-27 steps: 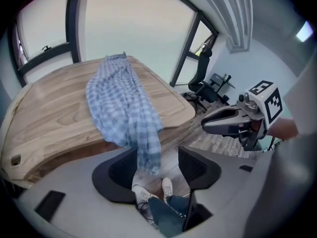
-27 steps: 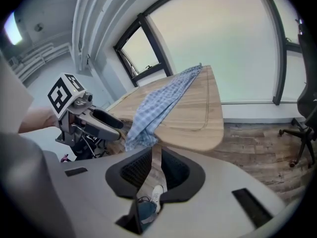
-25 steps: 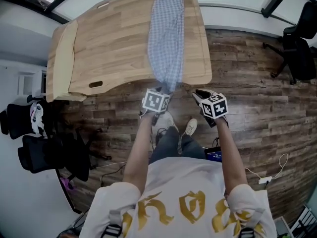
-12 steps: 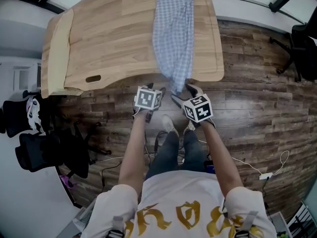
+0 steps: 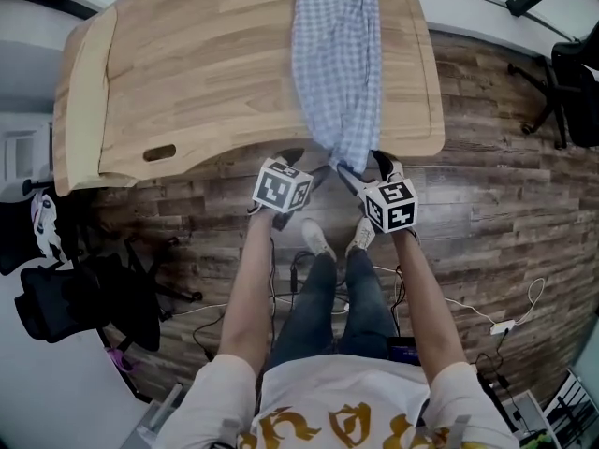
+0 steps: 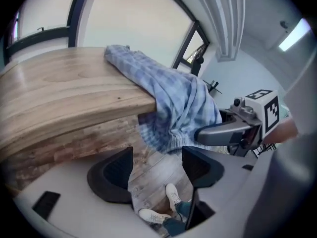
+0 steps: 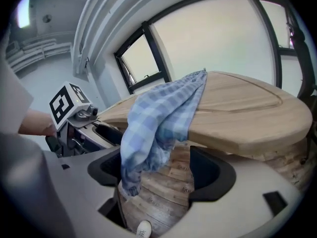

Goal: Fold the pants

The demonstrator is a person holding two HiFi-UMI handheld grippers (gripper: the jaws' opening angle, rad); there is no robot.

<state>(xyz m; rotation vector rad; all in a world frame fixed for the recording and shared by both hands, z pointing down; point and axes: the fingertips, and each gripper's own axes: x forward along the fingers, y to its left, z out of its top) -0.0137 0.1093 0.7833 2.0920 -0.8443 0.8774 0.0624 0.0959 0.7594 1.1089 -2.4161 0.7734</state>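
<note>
A dark plank floor (image 5: pixel 524 204) is seen beneath a pale wooden tabletop (image 5: pixel 206 73), with black office chairs (image 5: pixel 75 307) placed well apart at the left and right sides of the room. Large windows are shown behind the table in both gripper views.

The blue-and-white checked pants (image 5: pixel 337 64) are laid lengthwise along the tabletop, close to its right edge. One bunched end is draped over the near edge and hangs loose below it.

The left gripper (image 5: pixel 309 169) is held just below the near edge, on the left of the hanging end. Its jaws have just been opening and are set wide apart. In the left gripper view only the floor and a pair of white shoes (image 5: pixel 323 241) are seen between them, and the hanging hem is found just beyond the jaw tips, untouched.

The right gripper (image 5: pixel 367 168) is held on the right of the hanging end, near the left one. Its jaws have likewise just been opening and are spread wide. In the right gripper view the hanging cloth is seen between them, close to the left-hand jaw, and it is not pressed by the pads. Contact with that jaw cannot be told.
</note>
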